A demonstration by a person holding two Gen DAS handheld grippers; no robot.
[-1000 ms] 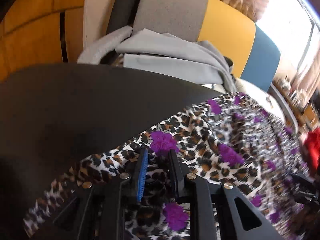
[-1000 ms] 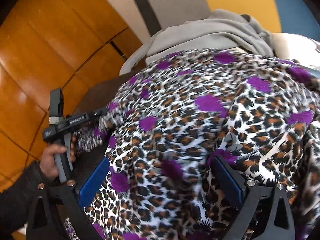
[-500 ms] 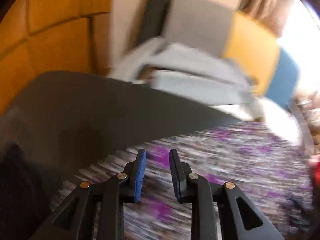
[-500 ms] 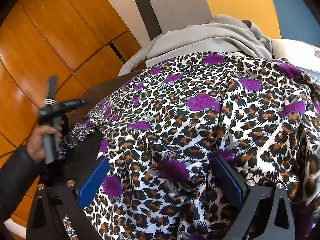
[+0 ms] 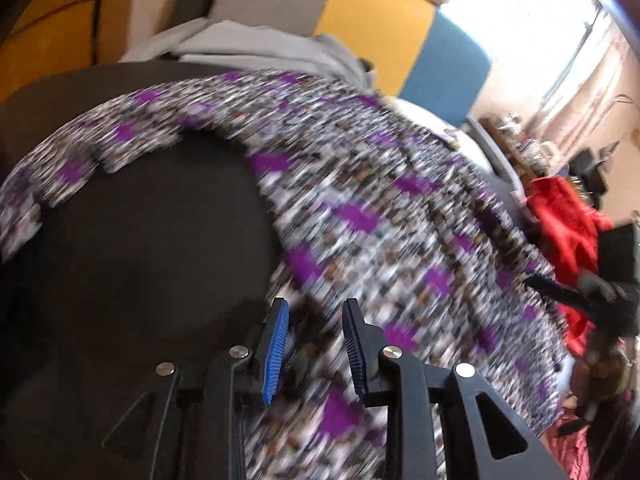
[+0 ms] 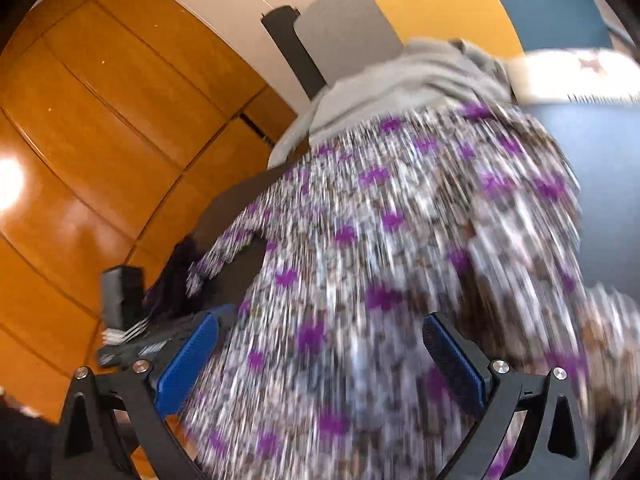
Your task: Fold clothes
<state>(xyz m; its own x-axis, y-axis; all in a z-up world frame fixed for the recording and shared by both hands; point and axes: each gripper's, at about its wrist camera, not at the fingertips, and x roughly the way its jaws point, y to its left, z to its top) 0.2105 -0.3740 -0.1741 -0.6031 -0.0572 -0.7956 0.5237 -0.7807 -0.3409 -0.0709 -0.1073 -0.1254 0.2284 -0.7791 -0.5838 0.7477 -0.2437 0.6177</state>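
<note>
A leopard-print garment with purple flowers (image 5: pixel 360 216) lies spread over a dark table (image 5: pixel 140 240); both views are blurred by motion. My left gripper (image 5: pixel 316 320) is open with a narrow gap and holds nothing; it sits at the garment's near edge. One strip of the garment (image 5: pixel 120 136) curves off to the far left. My right gripper (image 6: pixel 320 344) is wide open above the garment (image 6: pixel 380 260), with cloth showing between its fingers. The right gripper's tip also shows at the right of the left wrist view (image 5: pixel 560 288), and the left gripper shows in the right wrist view (image 6: pixel 128 320).
A folded grey garment (image 5: pixel 256 44) lies at the table's far edge, before grey, yellow and blue chair backs (image 5: pixel 372 16). A red cloth (image 5: pixel 564 232) hangs at the right. Wooden panelling (image 6: pixel 100 120) lines the left wall.
My left gripper has let go of the garment and pulled back with its jaws a little apart. The garment now lies flatter. Both cameras are swinging, and the right gripper stays wide open.
</note>
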